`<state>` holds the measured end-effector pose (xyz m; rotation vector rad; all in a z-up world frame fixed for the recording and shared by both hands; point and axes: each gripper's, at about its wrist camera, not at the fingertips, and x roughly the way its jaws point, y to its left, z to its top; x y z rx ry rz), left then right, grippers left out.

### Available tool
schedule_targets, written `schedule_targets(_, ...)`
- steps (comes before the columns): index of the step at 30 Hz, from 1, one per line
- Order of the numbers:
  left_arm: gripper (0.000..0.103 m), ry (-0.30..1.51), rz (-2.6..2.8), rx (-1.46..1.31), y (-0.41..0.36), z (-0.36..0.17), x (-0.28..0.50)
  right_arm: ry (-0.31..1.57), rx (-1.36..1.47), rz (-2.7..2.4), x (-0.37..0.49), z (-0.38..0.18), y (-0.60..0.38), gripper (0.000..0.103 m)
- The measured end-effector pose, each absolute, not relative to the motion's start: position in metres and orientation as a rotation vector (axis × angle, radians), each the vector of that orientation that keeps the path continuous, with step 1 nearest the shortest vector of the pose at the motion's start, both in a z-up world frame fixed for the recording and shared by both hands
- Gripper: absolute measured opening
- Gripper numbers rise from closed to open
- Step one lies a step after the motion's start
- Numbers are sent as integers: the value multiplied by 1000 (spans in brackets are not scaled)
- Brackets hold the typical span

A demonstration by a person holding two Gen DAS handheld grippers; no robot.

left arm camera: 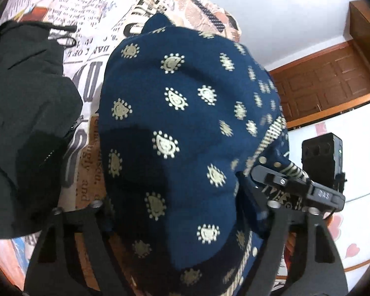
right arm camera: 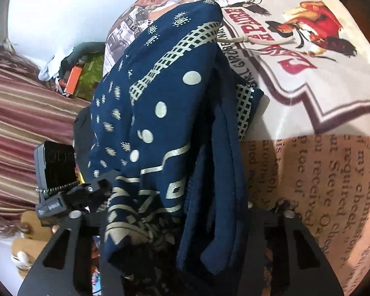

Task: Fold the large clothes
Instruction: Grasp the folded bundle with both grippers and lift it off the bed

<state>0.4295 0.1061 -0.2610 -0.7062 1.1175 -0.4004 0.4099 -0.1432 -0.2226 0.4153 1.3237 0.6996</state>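
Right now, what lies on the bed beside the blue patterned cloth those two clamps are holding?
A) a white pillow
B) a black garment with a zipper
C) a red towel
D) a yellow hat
B: in the left wrist view a black garment with a zipper lies left of the navy cloth on the newspaper-print bedsheet.

Left hand-held gripper (left arm camera: 185, 212): two matte black angular finger plates, each with a triangular cut-out, carrying silver round-head screws at the upper joints.

Right hand-held gripper (right arm camera: 182, 214): same matte black construction, same triangular cut-outs, with silver screws at both finger joints.

In each wrist view the opposite unit was partly visible: a black clamp block fitted with a silver screw, a small white-lettered label too blurred to read with certainty, and a boxy black camera module (left arm camera: 323, 157); in the right view, a coiled spring beneath that module. Bare skin showed near both units.
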Motion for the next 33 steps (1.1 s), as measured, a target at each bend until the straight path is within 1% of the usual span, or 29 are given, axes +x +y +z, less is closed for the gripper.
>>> schedule_targets(2, 58, 1101, -408, -684, 108, -248, 425, 1321, 432, 708, 407, -218, -143, 30)
schedule_targets(5, 51, 1073, -409, -654, 108, -229, 417, 1309, 420, 725, 403, -202, -134, 27)
schedule_targets(9, 51, 994, -406, -621, 120, -190, 398, 1265, 379, 748, 393, -174, -115, 27)
schedule_targets(14, 51, 881, -389, -593, 156, -141, 377, 1187, 350, 814, 390, -134, -88, 27)
schedule_targets(17, 51, 811, -360, -580, 183, -115, 363, 1128, 312, 863, 388, -107, -55, 27)
schedule_targets(22, 50, 721, -298, -568, 231, -86, 344, 1058, 261, 950, 387, -81, 5, 27)
schedule_targets(27, 50, 685, -227, -570, 281, -83, 330, 1017, 219, 1033, 388, -83, 55, 27)
schedule_targets(30, 51, 690, -175, -560, 310, -93, 330, 1025, 205, 1071, 391, -98, 86, 27)
schedule_targets(33, 51, 714, -128, -566, 339, -116, 333, 1069, 186, 1090, 402, -122, 118, 27)
